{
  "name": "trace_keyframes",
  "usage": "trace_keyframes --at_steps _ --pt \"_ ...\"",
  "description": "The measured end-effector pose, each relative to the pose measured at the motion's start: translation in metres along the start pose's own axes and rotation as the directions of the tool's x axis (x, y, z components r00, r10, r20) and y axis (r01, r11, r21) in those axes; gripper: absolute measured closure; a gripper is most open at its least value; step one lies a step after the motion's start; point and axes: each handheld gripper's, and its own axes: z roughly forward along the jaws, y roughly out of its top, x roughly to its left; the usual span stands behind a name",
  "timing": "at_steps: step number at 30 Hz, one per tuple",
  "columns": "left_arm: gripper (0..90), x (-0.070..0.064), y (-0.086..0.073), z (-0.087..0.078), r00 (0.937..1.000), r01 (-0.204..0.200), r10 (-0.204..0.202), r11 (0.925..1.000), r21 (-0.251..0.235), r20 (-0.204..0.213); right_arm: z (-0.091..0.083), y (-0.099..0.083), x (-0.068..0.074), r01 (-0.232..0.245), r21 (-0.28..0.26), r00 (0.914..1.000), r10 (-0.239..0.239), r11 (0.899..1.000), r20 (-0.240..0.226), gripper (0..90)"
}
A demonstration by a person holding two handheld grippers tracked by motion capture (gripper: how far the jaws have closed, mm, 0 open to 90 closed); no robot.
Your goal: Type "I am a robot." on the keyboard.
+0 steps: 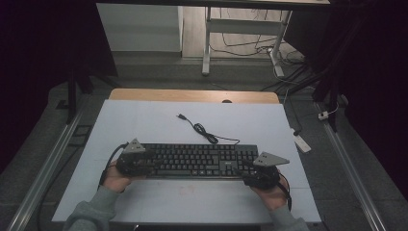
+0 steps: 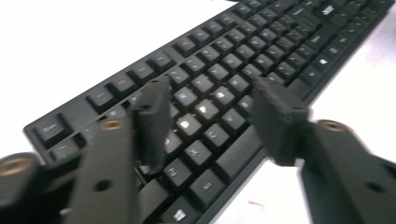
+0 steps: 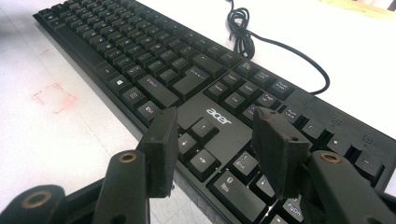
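Observation:
A black Acer keyboard lies flat across the middle of the white mat, and its black cable curls away toward the far side. My left gripper hovers over the keyboard's left end. In the left gripper view its jaws stand wide open above the letter keys, holding nothing. My right gripper is over the right end. Its jaws are also open, just above the arrow keys and the logo panel. A hand holds each gripper from the near side.
A faint red square is marked on the white mat in front of the keyboard. A wooden table edge shows beyond the mat. Desk legs, loose cables and a white power strip lie on the floor behind and to the right.

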Motion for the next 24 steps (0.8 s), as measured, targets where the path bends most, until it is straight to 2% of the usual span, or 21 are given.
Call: trace_keyframes --at_steps 1,2,3,4,7,13,24 --pt "60.9 -0.001 0.0 0.001 1.0 -0.002 0.002 1.0 -0.001 0.008 0.0 0.0 0.0 0.003 0.004 1.0 -0.003 1.0 0.0 51.1" --pt "72.4 -0.002 0.0 0.001 0.9999 -0.003 0.003 1.0 -0.001 0.014 0.0 0.0 0.0 0.005 0.003 1.0 -0.005 1.0 -0.002 51.1" --pt "77.9 -0.003 0.0 0.002 0.9998 -0.005 0.005 1.0 0.002 0.02 0.0 0.0 0.0 0.007 0.003 1.0 -0.007 1.0 -0.002 51.1" --pt "77.9 -0.004 0.0 0.003 0.9996 -0.008 0.008 0.9999 0.009 0.026 0.0 0.0 0.0 0.007 0.003 1.0 -0.007 1.0 -0.002 51.1" --pt "88.8 -0.007 0.0 0.007 0.9988 -0.026 0.025 0.9991 0.032 0.042 0.0 0.0 0.0 0.008 0.005 1.0 -0.008 1.0 -0.001 51.1" --pt "89.2 -0.013 0.0 0.013 0.9973 -0.046 0.043 0.9973 0.058 0.06 0.001 0.0 0.0 0.004 0.006 1.0 -0.004 1.0 -0.001 51.1" --pt "89.1 -0.021 -0.003 0.03 0.9955 -0.076 0.07 0.9913 0.107 0.064 0.002 -0.001 0.0 0.011 0.022 0.9999 -0.011 1.0 0.002 51.1"
